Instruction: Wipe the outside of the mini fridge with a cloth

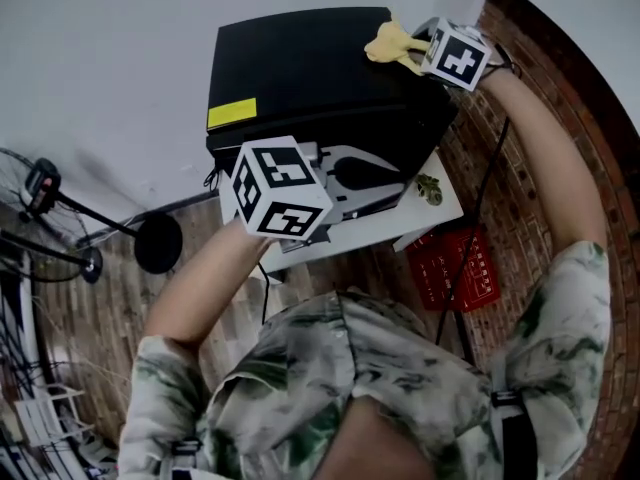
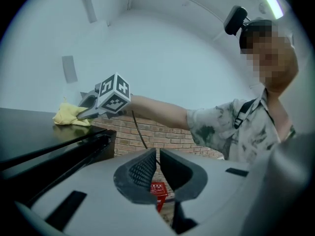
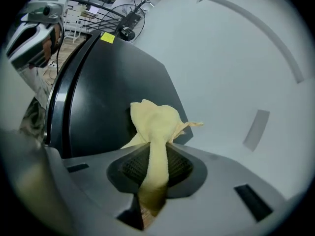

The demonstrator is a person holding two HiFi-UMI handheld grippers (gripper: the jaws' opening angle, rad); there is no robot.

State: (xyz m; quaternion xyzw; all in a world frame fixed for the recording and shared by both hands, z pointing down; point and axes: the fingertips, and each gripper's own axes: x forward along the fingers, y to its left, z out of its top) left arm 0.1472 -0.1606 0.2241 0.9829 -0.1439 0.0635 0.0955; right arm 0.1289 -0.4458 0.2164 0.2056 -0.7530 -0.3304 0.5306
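The cloth [image 1: 393, 44] lies on the fridge [image 1: 310, 78] at its far right corner, held by the right gripper [image 3: 156, 156]. The left gripper [image 2: 157, 154] hangs before the fridge's near edge. The fridge stands on a table [image 1: 447, 204], with a crate [image 1: 455, 268] right of it and a fan [image 1: 60, 218] left.

The left grey two-jaw gripper with a black-and-white marker cube [image 2: 157, 167] is held close in front of the body on a bent, bare left forearm [image 1: 200, 290]. Its dark ribbed jaws are drawn together to a thin slit, with nothing between them. The right grey gripper with a matching marker cube [image 3: 155, 168] is reached far forward on a nearly straight right arm [image 1: 548, 158]. Its jaws are clamped on a bunched pale yellow cloth [image 3: 157, 124], whose tail trails back between the pads.
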